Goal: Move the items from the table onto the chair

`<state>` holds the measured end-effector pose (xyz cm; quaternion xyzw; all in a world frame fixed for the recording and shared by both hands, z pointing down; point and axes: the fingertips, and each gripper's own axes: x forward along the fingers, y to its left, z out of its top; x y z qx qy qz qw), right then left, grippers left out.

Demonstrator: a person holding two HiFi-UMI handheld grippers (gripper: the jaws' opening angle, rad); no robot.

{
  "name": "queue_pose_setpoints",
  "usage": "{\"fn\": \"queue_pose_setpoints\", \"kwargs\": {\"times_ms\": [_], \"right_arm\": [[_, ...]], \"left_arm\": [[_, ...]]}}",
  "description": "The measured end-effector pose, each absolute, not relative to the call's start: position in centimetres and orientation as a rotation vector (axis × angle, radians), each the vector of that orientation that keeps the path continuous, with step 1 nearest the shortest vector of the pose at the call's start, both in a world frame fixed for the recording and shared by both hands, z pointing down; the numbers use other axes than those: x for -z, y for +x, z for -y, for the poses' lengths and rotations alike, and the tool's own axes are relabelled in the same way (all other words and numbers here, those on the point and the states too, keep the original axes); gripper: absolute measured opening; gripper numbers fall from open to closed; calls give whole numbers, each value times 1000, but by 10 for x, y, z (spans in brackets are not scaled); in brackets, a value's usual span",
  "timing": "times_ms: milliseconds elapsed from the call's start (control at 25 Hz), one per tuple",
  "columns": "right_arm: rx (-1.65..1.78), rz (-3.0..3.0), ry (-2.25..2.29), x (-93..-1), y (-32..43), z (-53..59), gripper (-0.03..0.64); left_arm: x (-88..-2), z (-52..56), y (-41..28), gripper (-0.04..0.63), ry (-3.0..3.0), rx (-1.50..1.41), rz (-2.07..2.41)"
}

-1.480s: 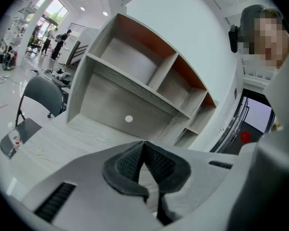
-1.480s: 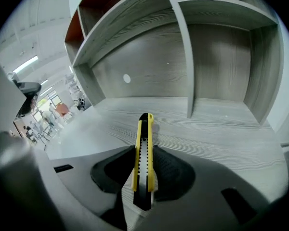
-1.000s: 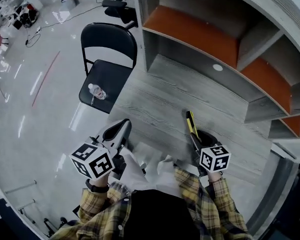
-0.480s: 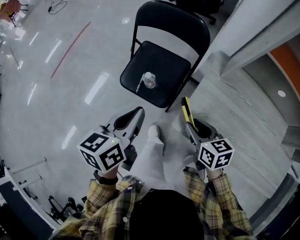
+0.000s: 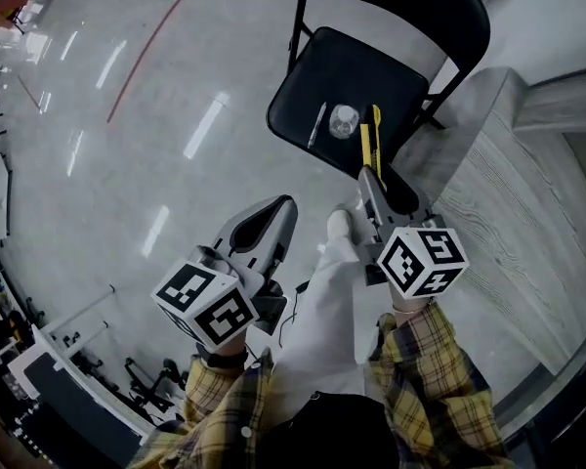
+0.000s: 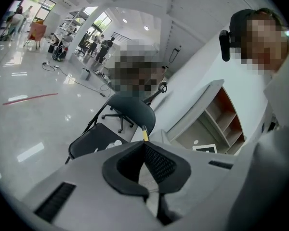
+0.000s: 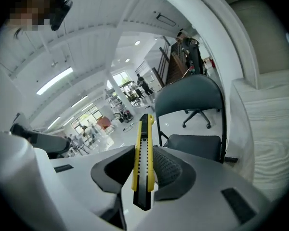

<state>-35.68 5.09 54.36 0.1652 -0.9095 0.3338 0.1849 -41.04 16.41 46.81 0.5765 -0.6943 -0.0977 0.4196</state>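
Two grippers are hovering before the chair [image 5: 371, 66]: the right gripper [image 5: 368, 179] is clamping its fingers on a yellow utility knife [image 7: 143, 162] pointing at the seat, where a plastic bottle [image 5: 344, 120] is resting; the left gripper [image 5: 278, 211] is pressing its fingers together, empty.

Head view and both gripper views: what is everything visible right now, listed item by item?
folding chair: one, black, on the glossy floor ahead of the person
water bottle: one, clear, on the chair seat
thin stick-like item: one, pale, on the seat beside the bottle; I cannot tell what it is
utility knife: one, yellow and black, in the right gripper, above the seat
table: one, grey wood grain, right of the chair
floor line: one, red, far left
left gripper: grey, jaws shut, empty
right gripper: grey, shut on the utility knife
sleeves: two, yellow plaid, bottom of head view
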Motion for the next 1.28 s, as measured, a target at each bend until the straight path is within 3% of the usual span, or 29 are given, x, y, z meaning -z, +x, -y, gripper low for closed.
{"fn": "queue_pose_setpoints", "kwargs": {"times_ms": [480, 1280], "right_arm": [[-977, 2417, 776, -661, -357, -28, 127], [-847, 2141, 849, -853, -372, 9, 127]], "left_arm": [[-569, -163, -410, 3, 1413, 264, 1664], [-637, -167, -441, 3, 1344, 222, 1680]]}}
